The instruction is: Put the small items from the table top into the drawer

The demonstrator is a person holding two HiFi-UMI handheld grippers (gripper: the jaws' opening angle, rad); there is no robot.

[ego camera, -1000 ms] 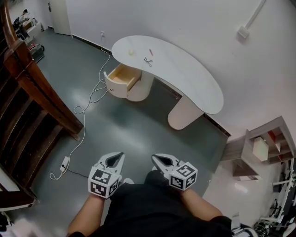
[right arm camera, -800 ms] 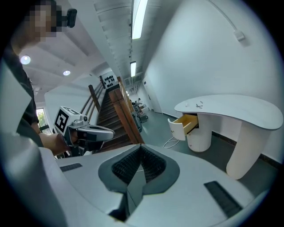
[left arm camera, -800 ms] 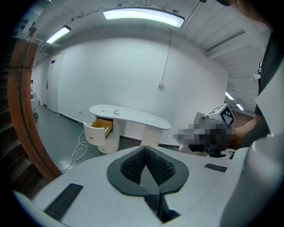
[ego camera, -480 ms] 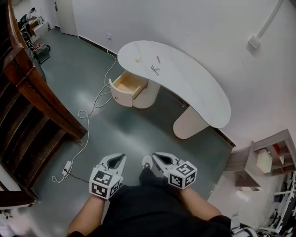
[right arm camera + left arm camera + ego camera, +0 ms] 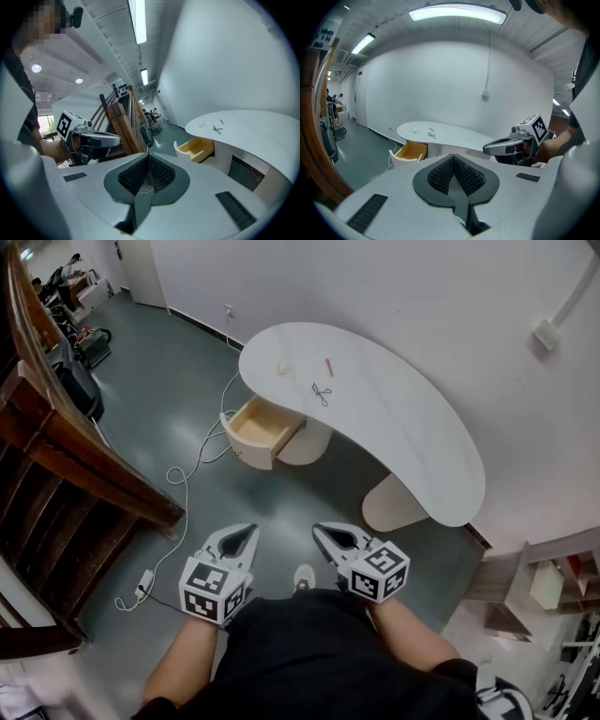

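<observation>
Two grippers are in your hands, side by side and apart: the left gripper (image 5: 242, 535) and the right gripper (image 5: 328, 536), each with its jaws pressed together on nothing. Well ahead of both, across the grey floor (image 5: 178, 399), stands the curved white tabletop (image 5: 412, 432). Three small items lie on it, far beyond your fingertips: a pale round object (image 5: 282, 367), a thin red stick (image 5: 329, 367) and dark scissors (image 5: 322, 393) (too small to be sure). The drawer (image 5: 258, 426) hangs open ahead of the left gripper, below those items.
</observation>
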